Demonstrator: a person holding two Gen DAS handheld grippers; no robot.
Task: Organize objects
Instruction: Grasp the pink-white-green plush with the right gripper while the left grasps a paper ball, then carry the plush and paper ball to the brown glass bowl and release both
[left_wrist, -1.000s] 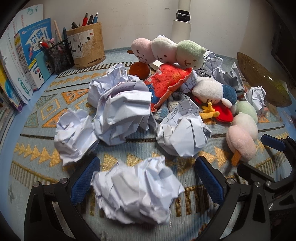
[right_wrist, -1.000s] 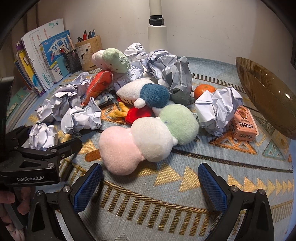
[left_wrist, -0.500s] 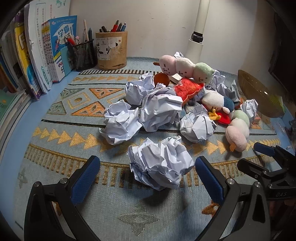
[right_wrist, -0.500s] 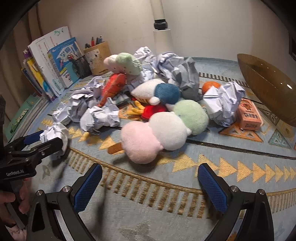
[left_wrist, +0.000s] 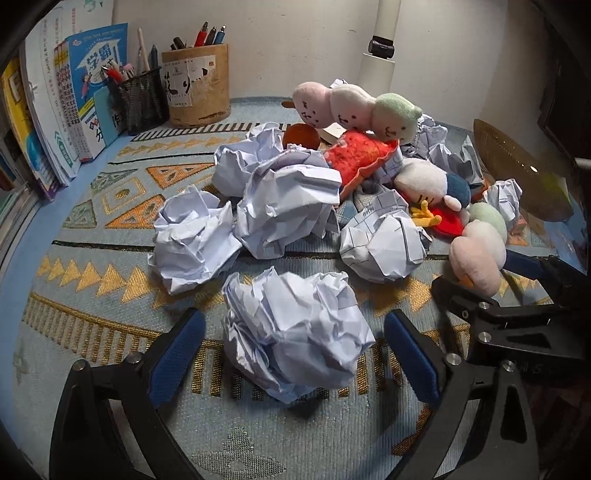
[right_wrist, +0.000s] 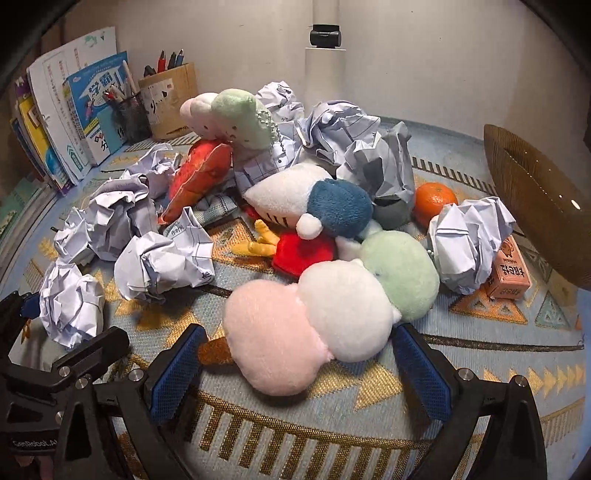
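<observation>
Since half a second earlier both my grippers had closed in on the pile again: the left gripper now bracketed the nearest paper ball, and the right gripper had come up on the pink end of the dango plush. Both sets of jaws stood wide, holding nothing; the pads flanked their targets with a gap on the left, while the right pads sat just beside the plush, contact uncertain. I judged this as two grasps lined up, none made, so sorting had barely begun. The mat remained cluttered with paper, toys, an orange and a carton. The bowl was cut off at the frame edge; its contents were not visible. What lay beneath the heap I could not determine
</observation>
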